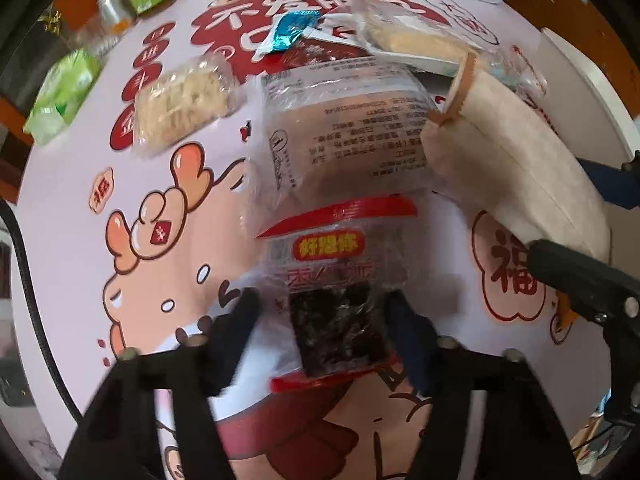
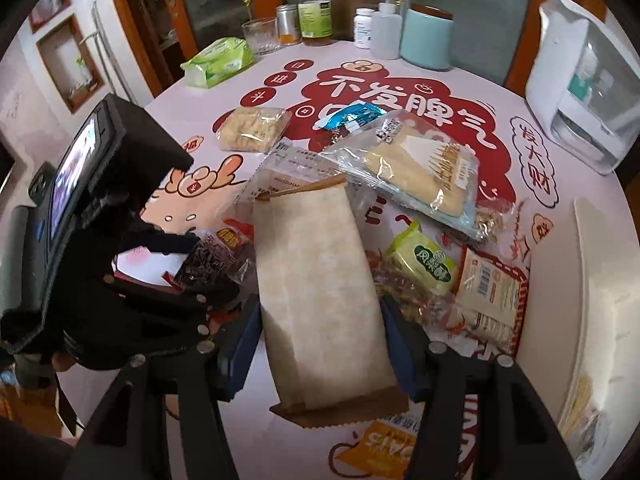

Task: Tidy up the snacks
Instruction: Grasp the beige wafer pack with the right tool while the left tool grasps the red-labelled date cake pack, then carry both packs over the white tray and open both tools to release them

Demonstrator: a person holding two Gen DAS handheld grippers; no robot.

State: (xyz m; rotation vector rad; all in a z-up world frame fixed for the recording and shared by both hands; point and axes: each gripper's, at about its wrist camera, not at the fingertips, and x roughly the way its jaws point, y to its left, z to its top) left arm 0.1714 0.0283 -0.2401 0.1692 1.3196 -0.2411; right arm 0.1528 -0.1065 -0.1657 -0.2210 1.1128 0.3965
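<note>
My left gripper (image 1: 320, 316) is shut on a clear snack packet with a red band and a dark filling (image 1: 336, 320), held over the table; it also shows in the right wrist view (image 2: 216, 256). My right gripper (image 2: 320, 332) is shut on a long beige paper-look packet (image 2: 320, 280), which also shows in the left wrist view (image 1: 512, 160) at the right. A clear printed bag (image 1: 340, 120) lies just beyond the left gripper.
On the printed round tablecloth (image 2: 440, 92) lie a crumbly cake packet (image 2: 254, 128), a blue wrapper (image 2: 352, 116), a clear bread bag (image 2: 416, 168), a green packet (image 2: 424, 260) and a red-white packet (image 2: 492, 292). Jars, bottles, tissues (image 2: 218, 62) and a white appliance (image 2: 580, 92) line the far edge.
</note>
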